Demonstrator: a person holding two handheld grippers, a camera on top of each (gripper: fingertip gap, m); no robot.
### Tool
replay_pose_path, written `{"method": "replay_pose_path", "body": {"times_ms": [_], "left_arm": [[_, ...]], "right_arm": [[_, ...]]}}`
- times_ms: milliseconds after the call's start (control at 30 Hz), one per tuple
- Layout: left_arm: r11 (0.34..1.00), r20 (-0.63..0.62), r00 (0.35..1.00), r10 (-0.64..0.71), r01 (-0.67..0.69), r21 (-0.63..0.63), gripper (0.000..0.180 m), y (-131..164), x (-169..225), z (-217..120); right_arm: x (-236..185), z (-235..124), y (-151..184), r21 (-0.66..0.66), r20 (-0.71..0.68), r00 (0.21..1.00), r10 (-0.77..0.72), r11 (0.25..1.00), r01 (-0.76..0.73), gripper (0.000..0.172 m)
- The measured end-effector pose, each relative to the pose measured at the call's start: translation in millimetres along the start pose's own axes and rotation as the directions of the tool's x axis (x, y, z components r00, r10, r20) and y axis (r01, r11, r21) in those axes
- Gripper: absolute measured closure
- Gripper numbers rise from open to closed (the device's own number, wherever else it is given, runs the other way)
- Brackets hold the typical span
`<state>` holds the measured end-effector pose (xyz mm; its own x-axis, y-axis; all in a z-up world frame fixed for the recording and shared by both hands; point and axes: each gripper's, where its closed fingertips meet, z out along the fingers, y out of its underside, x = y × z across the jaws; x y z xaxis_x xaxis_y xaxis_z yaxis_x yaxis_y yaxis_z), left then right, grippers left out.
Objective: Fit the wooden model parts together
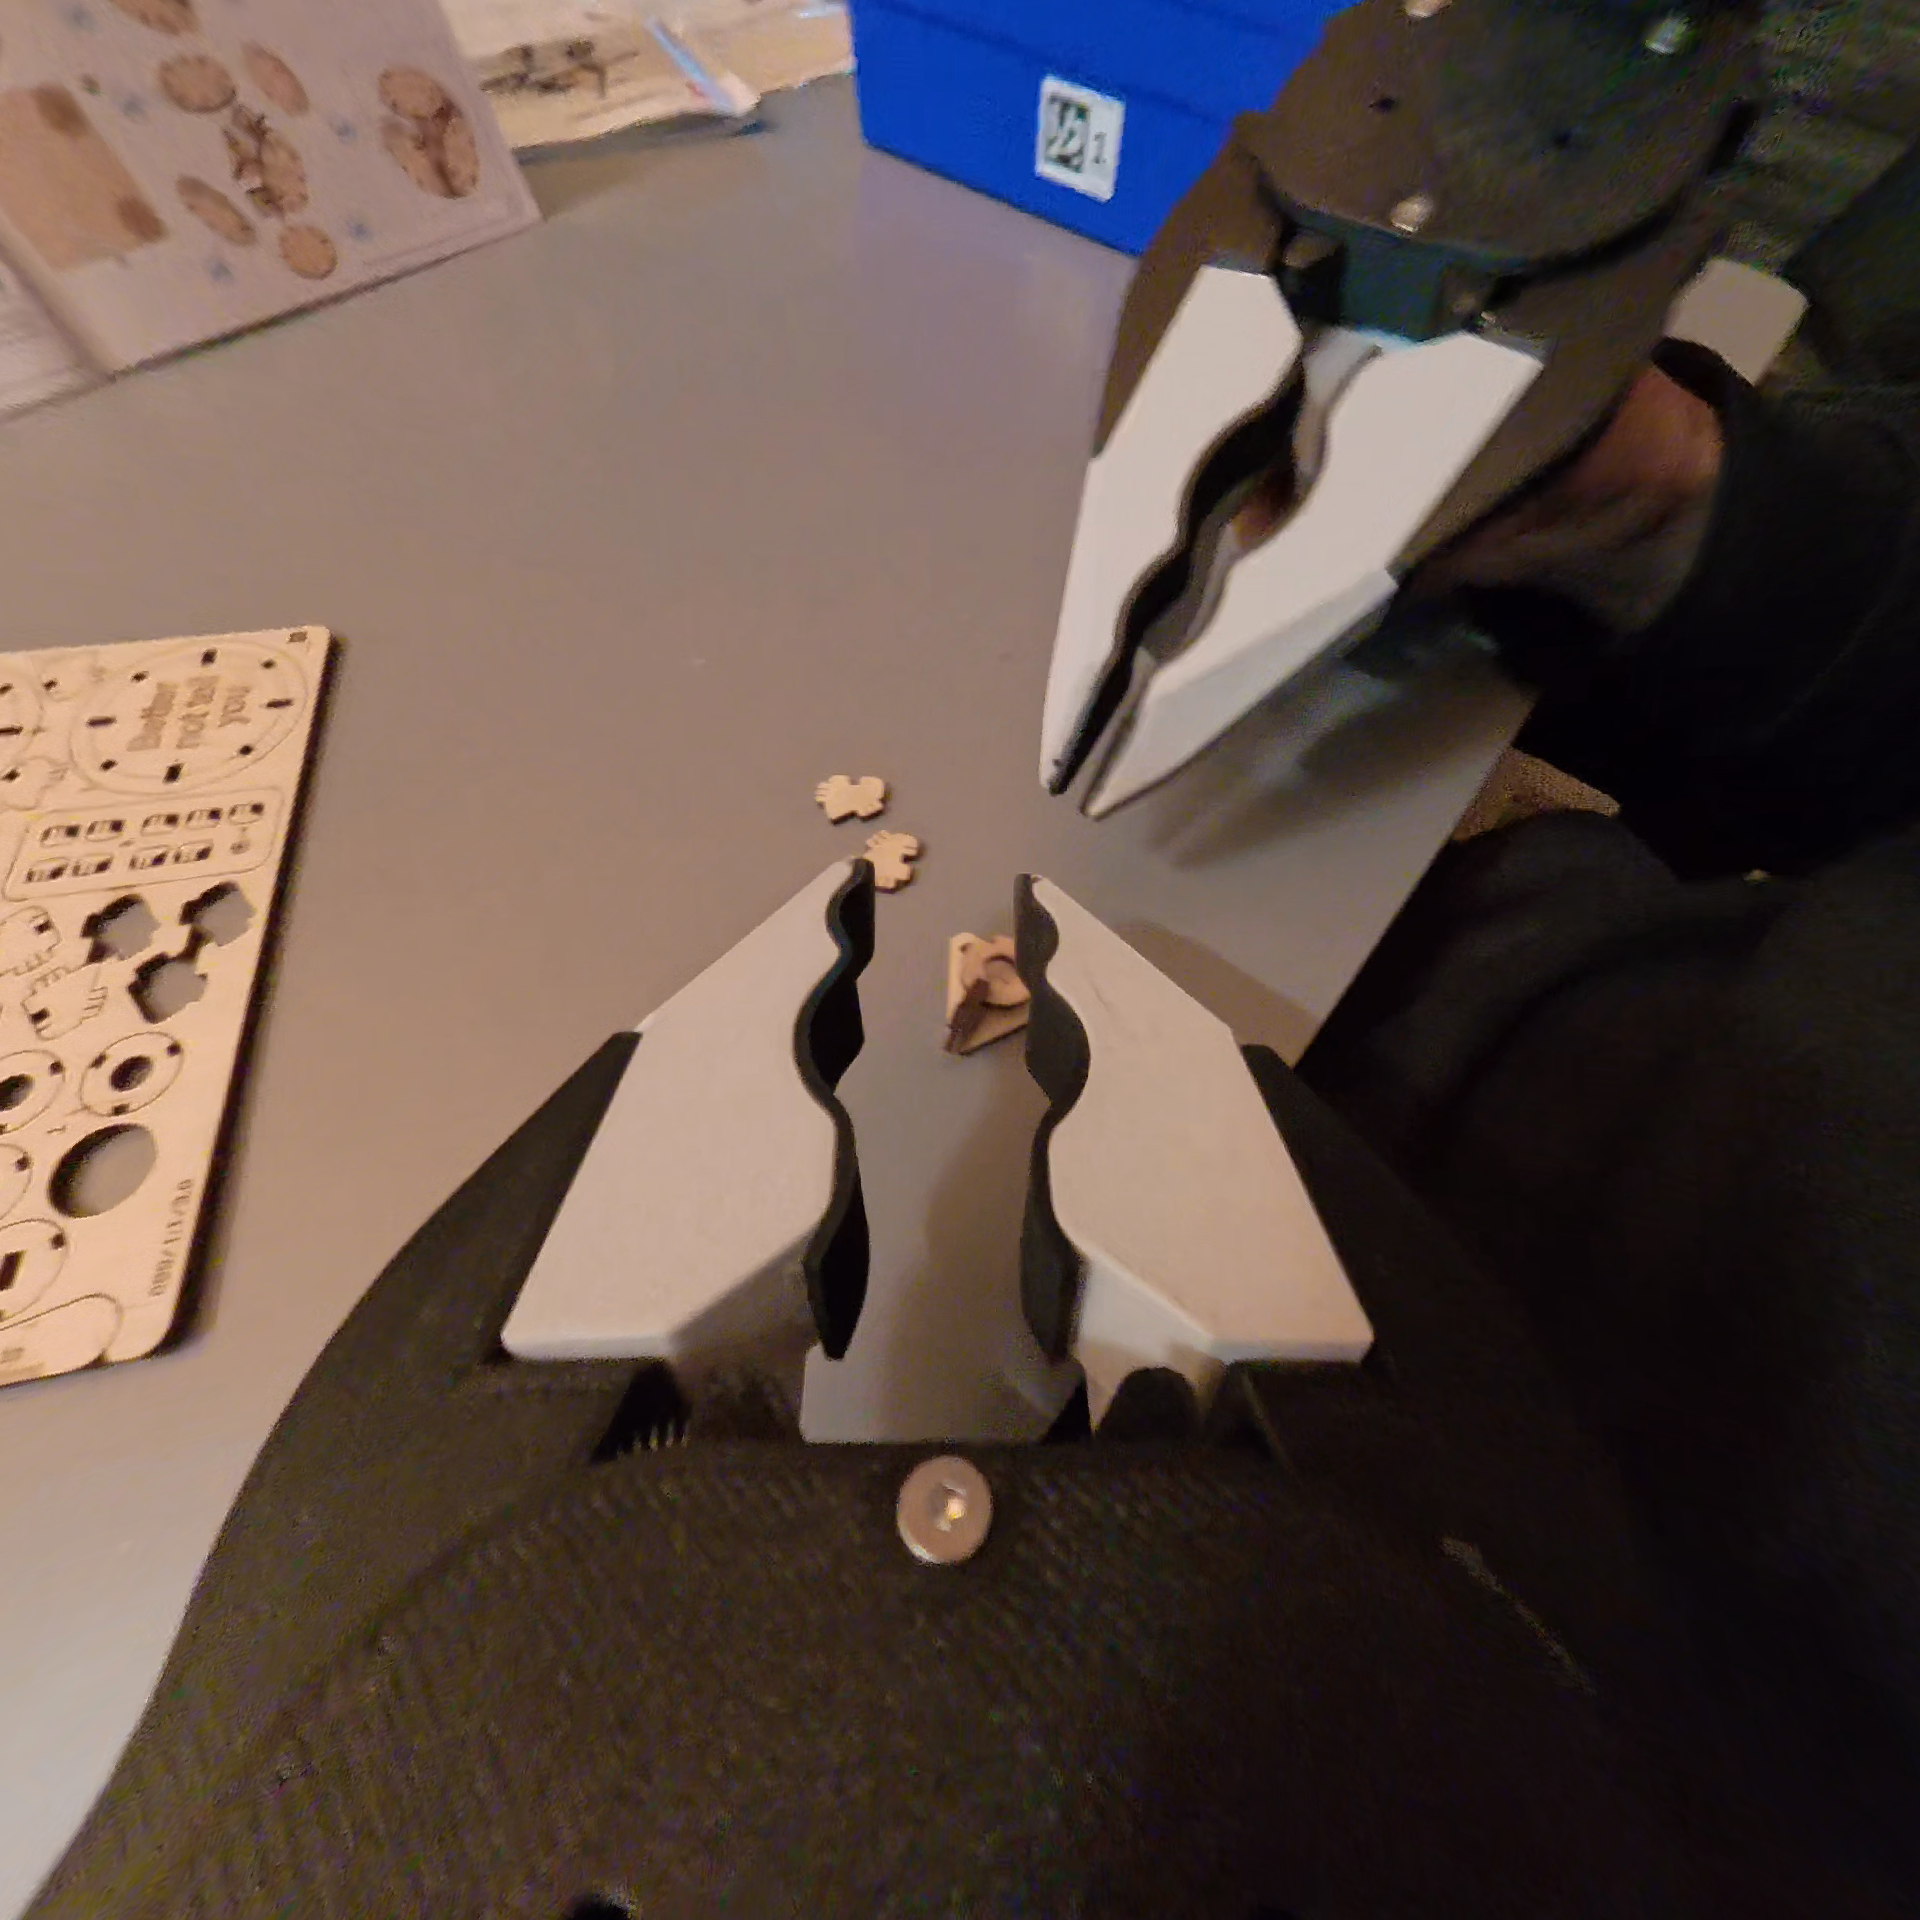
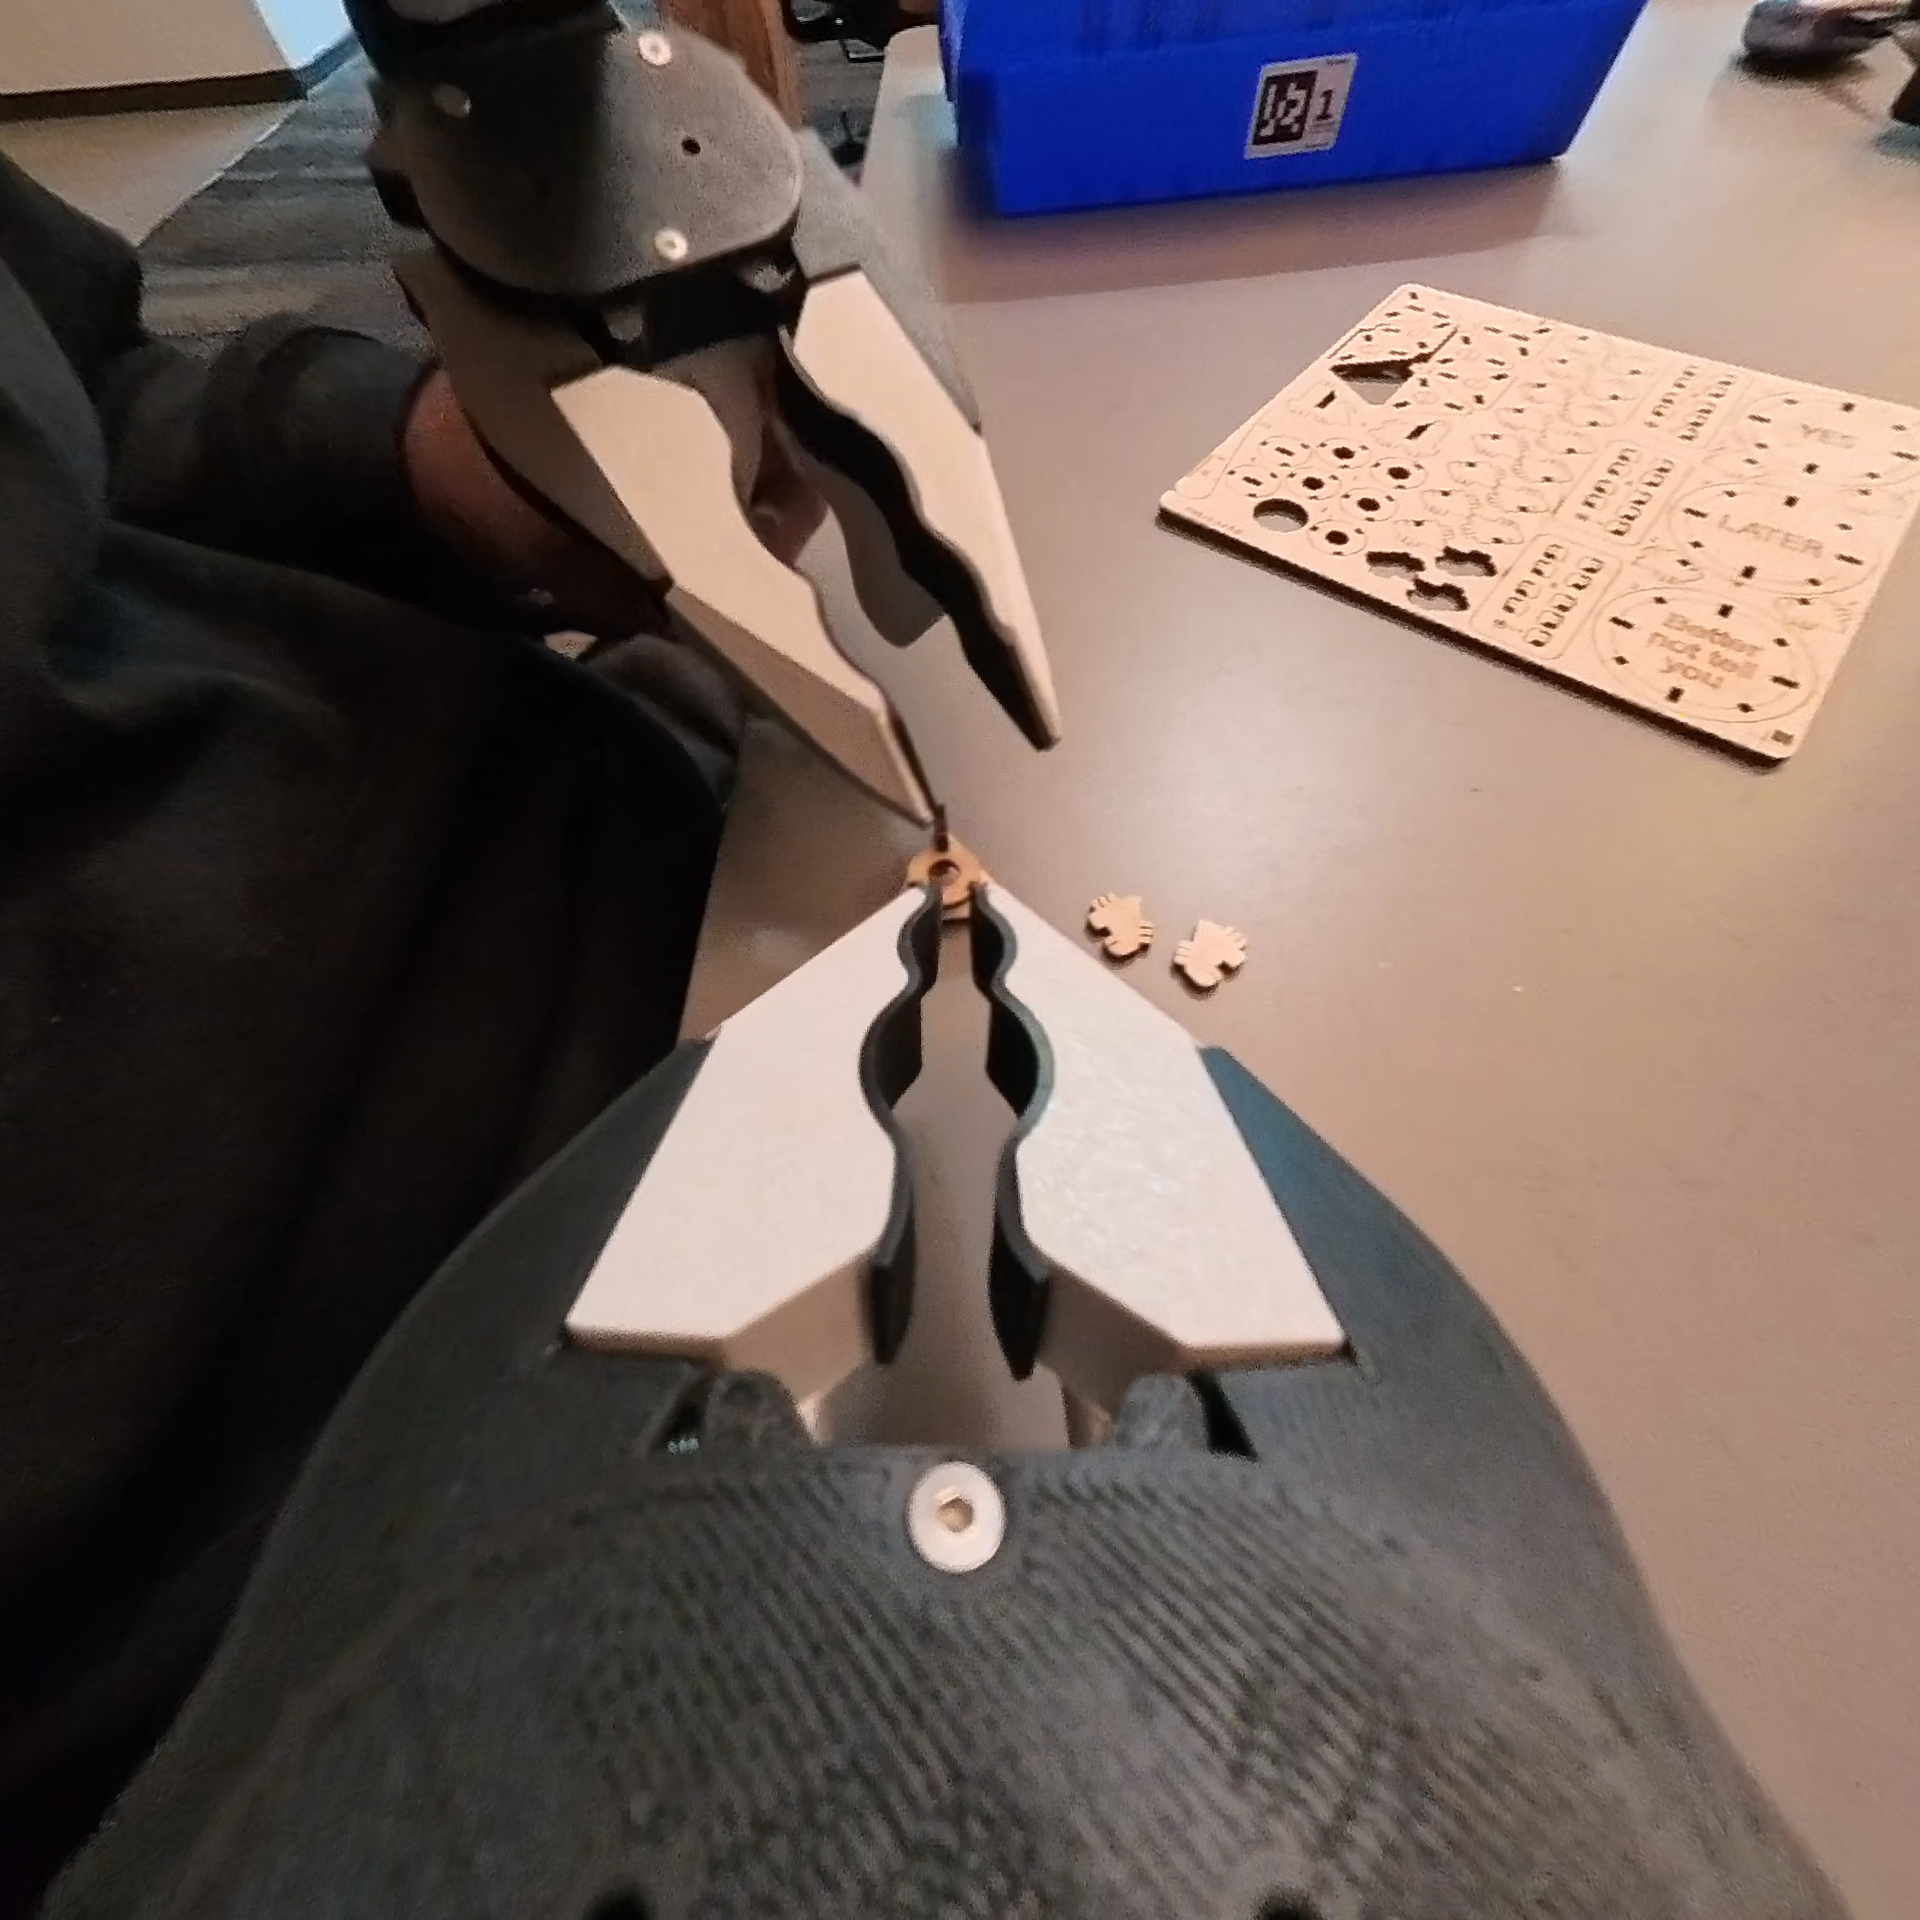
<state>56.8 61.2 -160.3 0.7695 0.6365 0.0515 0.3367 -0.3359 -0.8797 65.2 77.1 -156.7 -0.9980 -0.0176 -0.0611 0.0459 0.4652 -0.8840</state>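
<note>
— Where is the left gripper [image 1: 945, 883] now?

— Low over the grey table [image 1: 623, 468], near its front edge. Its jaws stand partly open. A small assembled wooden piece [image 1: 982, 987] stands on the table between the fingers, close against the right-hand one. There is a clear gap to the other finger, so nothing is pinched.

— And the right gripper [image 2: 951, 909]?

— It hangs just beyond, tilted down toward the same spot. Its tips are drawn together and I see nothing between them. From its own side the wooden piece shows just past those tips, with one fingertip of the left gripper right by it.

— Anything else close by?

— Two small flat wooden cut-outs [image 1: 852, 800] lie on the table just ahead of the left fingertips, apart from both grippers. The plywood sheet [image 1: 156, 935], with several shapes punched out, lies well off to the left. A blue bin [image 1: 987, 104] and some printed pages [image 1: 208, 156] sit at the far side
</note>
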Motion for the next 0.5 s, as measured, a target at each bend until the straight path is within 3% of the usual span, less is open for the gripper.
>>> {"method": "replay_pose_path", "body": {"times_ms": [200,367,433,500], "left_arm": [[0.972,-0.092,0.988,-0.121,0.099,-0.212,0.157,1.0,-3.7,22.6],[0.935,-0.009,0.996,-0.085,0.077,-0.345,0.157,20.2,-19.6,37.6],[0.936,-0.007,0.994,-0.108,0.099,-0.338,0.161,19.6,-19.4,38.8],[0.936,-0.006,0.994,-0.108,0.100,-0.336,0.180,20.6,-20.5,38.0]], "right_arm": [[15.3,-7.1,-3.5,0.040,-0.078,0.996,0.042,0.998,-0.039,0.166],[25.0,-19.1,-9.5,0.113,-0.106,0.990,0.091,0.991,-0.079,0.164],[26.5,-22.2,-12.0,0.137,-0.102,0.989,0.106,0.986,-0.092,0.162],[27.5,-24.1,-13.5,0.152,-0.097,0.988,0.119,0.983,-0.103,0.161]]}}
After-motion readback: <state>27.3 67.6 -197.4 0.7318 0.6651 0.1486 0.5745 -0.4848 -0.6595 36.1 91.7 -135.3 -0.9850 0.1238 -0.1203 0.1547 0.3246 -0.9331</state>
